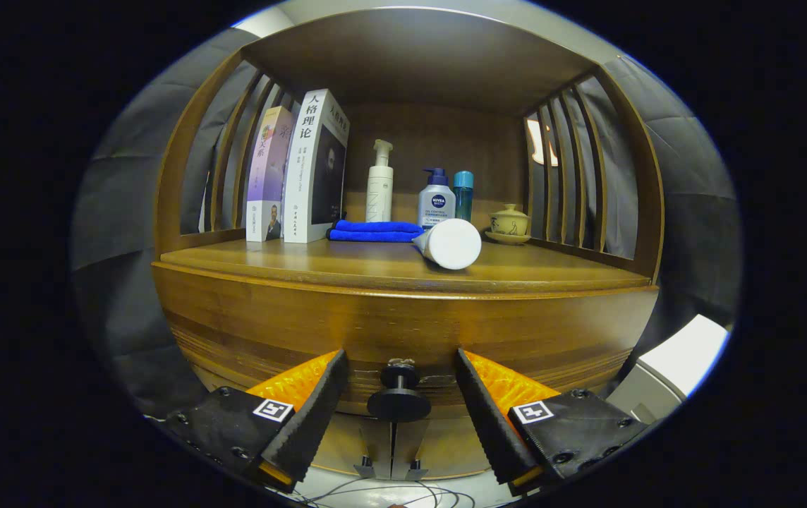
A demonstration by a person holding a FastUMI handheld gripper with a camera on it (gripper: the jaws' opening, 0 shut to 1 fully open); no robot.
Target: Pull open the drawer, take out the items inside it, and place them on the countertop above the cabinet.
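A wooden cabinet stands in front of me, its drawer front (403, 328) shut flush under the countertop (347, 268). A dark round knob (398, 395) sticks out of the drawer front. My gripper (399, 367) is open, with the knob midway between its two fingers and neither finger touching it. On the countertop a white tube (450, 243) lies on its side near the front edge, beside a folded blue cloth (374, 231). The drawer's inside is hidden.
On the countertop stand two upright books (298, 176) at the left, a white pump bottle (379, 185), a blue-capped pump bottle (437, 197), a teal bottle (463, 194) and a small lidded teacup (509, 224) at the right. Slatted wooden sides enclose the shelf. Cables lie on the floor below.
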